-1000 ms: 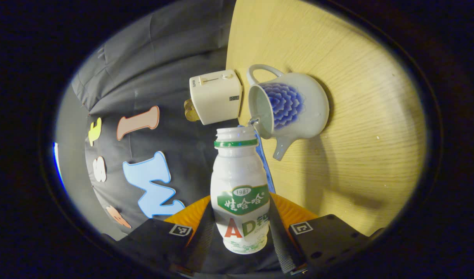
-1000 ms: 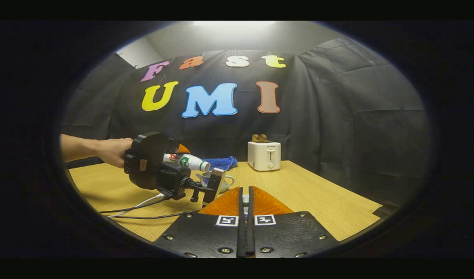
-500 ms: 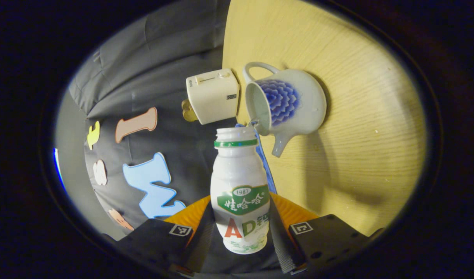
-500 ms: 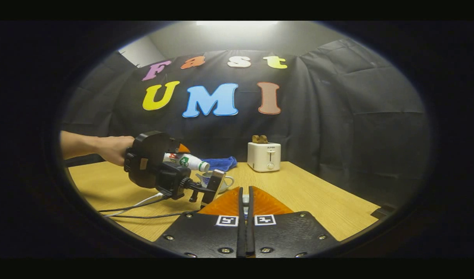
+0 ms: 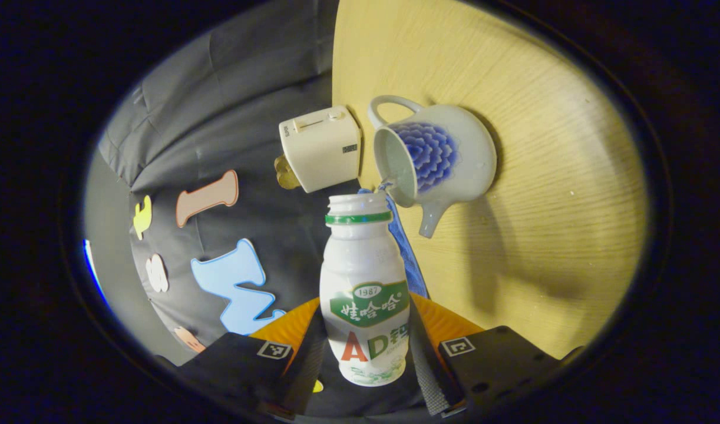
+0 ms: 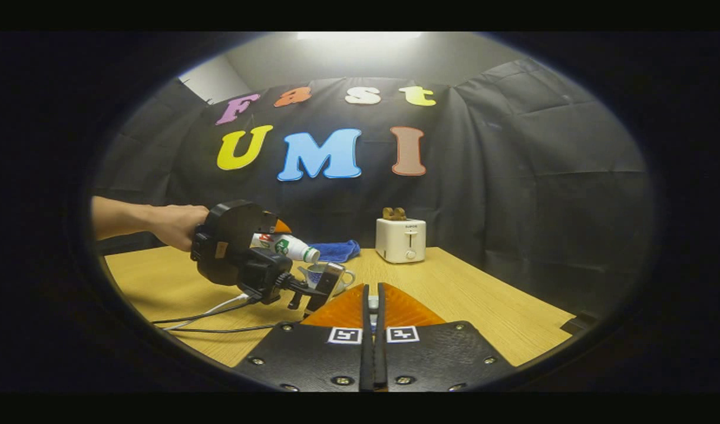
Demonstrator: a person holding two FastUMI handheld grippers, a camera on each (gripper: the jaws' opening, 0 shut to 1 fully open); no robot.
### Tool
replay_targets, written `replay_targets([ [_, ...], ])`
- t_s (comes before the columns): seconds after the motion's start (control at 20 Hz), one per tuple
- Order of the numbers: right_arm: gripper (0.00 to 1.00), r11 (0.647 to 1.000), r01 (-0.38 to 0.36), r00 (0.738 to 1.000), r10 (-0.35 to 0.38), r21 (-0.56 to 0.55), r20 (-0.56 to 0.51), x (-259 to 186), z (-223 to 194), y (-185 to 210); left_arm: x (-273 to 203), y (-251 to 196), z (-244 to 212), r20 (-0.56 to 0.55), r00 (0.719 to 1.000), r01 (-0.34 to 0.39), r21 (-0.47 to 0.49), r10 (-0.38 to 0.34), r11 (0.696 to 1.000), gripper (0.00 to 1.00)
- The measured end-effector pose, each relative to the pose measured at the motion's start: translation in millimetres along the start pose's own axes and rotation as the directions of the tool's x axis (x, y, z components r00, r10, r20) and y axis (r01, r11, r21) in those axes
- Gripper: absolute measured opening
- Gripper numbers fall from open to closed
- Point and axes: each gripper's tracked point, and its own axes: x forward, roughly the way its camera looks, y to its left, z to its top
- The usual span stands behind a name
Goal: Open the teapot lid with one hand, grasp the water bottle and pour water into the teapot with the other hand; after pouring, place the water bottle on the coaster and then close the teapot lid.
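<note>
My left gripper (image 5: 366, 333) is shut on a white water bottle (image 5: 366, 294) with a green neck ring and no cap. The bottle lies tipped, its mouth close beside the open rim of the white teapot (image 5: 454, 159) with blue flower print. In the right gripper view the bottle (image 6: 286, 245) slants mouth-down over the teapot (image 6: 330, 275), and a hand (image 6: 171, 227) holds that gripper. My right gripper (image 6: 372, 297) is raised above the table with its fingers together; a small pale piece, seemingly the teapot lid's knob, shows between them. The rest of the lid is hidden.
A white toaster (image 6: 400, 239) with bread in it stands at the back of the wooden table (image 6: 484, 294). A blue cloth (image 6: 336, 250) lies behind the teapot. Cables (image 6: 218, 312) trail across the table's left front.
The left gripper has tipped the bottle a little further, its mouth now slightly lower and nearer the teapot's rim. The right gripper has hardly moved.
</note>
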Motion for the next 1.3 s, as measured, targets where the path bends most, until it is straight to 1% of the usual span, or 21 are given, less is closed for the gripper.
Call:
replay_targets([
  [0.4,0.0,1.0,0.0,1.0,0.0,0.001,0.011,-0.5,4.6,-2.3,0.7,9.3,2.5,0.004,1.0,-0.007,0.043,0.007,0.999,0.77],
  [0.45,0.01,1.0,0.0,1.0,0.0,0.007,0.011,-0.1,4.9,-3.6,0.8,13.5,3.2,0.008,1.0,-0.015,0.05,0.014,0.999,0.81],
  [0.5,0.01,1.0,0.001,1.0,-0.001,0.016,0.012,-0.1,5.7,-5.0,0.5,17.3,3.2,0.009,1.0,-0.023,0.057,0.022,0.998,0.77],
  [0.65,0.0,1.0,0.006,1.0,-0.007,0.025,0.012,-1.1,7.0,-7.6,-0.7,23.4,-1.2,0.001,0.999,-0.032,0.082,0.032,0.996,0.77],
  [0.7,0.0,1.0,0.007,1.0,-0.007,0.025,0.015,-0.5,7.3,-7.8,-1.3,25.2,-2.6,-0.004,0.999,-0.037,0.092,0.037,0.995,0.84],
  [0.75,0.01,1.0,0.006,1.0,-0.006,0.026,0.016,-0.5,8.2,-7.6,-1.3,26.1,-4.2,-0.006,0.999,-0.036,0.097,0.037,0.995,0.77],
  [0.95,0.01,0.999,0.0,1.0,-0.001,0.033,0.011,-0.9,7.1,-5.5,-1.0,28.8,-6.9,-0.017,0.999,-0.04,0.121,0.042,0.992,0.77],
  [1.15,0.01,1.0,-0.003,1.0,0.003,0.031,0.01,-0.9,7.3,-5.2,-2.7,27.6,-1.6,-0.011,0.999,-0.043,0.13,0.045,0.991,0.72],
  [1.2,0.0,0.999,-0.003,1.0,0.003,0.033,0.01,-1.1,6.4,-5.3,-1.4,27.4,0.2,-0.009,0.999,-0.042,0.129,0.044,0.991,0.77],
  [1.3,0.0,0.999,0.001,1.0,-0.001,0.034,0.012,-0.1,7.1,-6.9,0.0,23.5,3.1,0.0,0.999,-0.032,0.123,0.032,0.992,0.77],
])
